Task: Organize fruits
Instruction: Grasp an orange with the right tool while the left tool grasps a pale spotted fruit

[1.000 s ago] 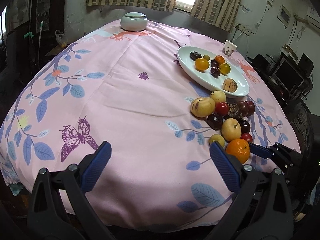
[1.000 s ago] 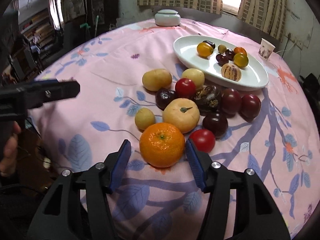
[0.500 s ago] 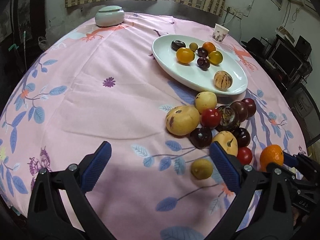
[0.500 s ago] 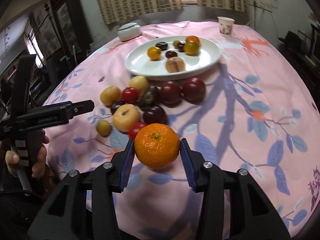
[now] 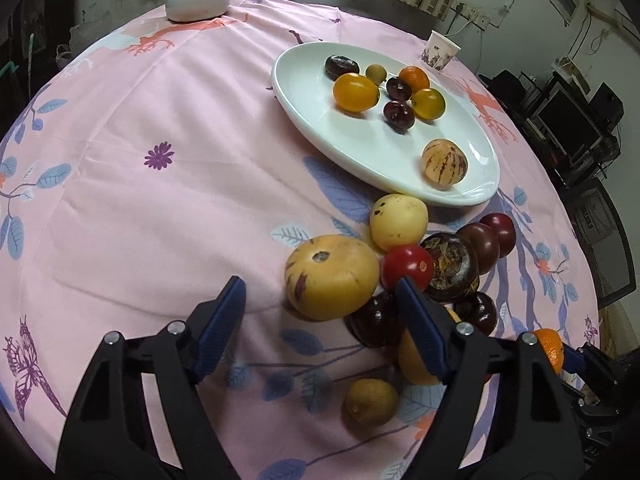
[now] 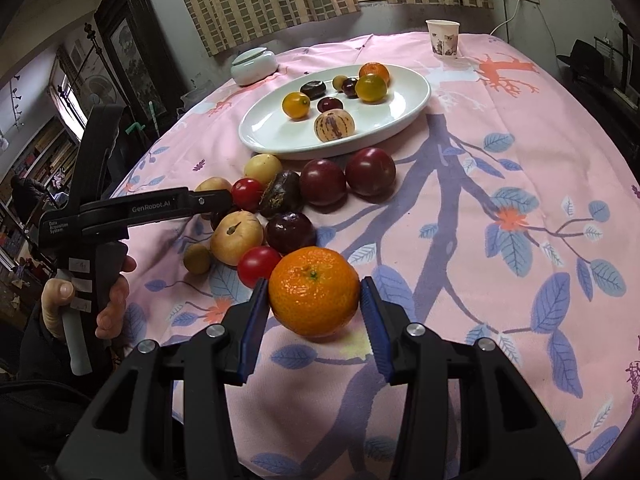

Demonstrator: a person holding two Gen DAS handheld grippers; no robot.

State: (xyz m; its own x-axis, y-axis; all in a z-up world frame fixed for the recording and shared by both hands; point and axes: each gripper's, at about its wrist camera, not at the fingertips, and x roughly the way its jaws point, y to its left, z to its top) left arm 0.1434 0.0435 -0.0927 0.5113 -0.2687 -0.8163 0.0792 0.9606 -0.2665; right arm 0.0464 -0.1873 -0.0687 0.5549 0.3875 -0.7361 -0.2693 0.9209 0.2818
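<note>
**Tangerine pinched, left jaws narrowing over the pile**

The right gripper (image 6: 314,322) pinches a tangerine (image 6: 314,290) between its blue pads, lifted clear of the pink cloth (image 6: 500,168), near the table's front edge. Just behind it lies the fruit pile (image 6: 280,204): red tomatoes, dark plums, yellow fruits.

The left gripper (image 5: 320,320) stands spread, its jaws having just been closing; nothing is pressed between them. A big yellow fruit (image 5: 332,276) lies ahead in the gap, touching neither pad. A hand (image 6: 108,300) holds this tool from the left side.

Beyond the pile sits the white plate (image 6: 412,108), carrying eight small fruits. Farther back stand a lidded jar (image 6: 254,66) and a paper cup (image 6: 442,38).
</note>
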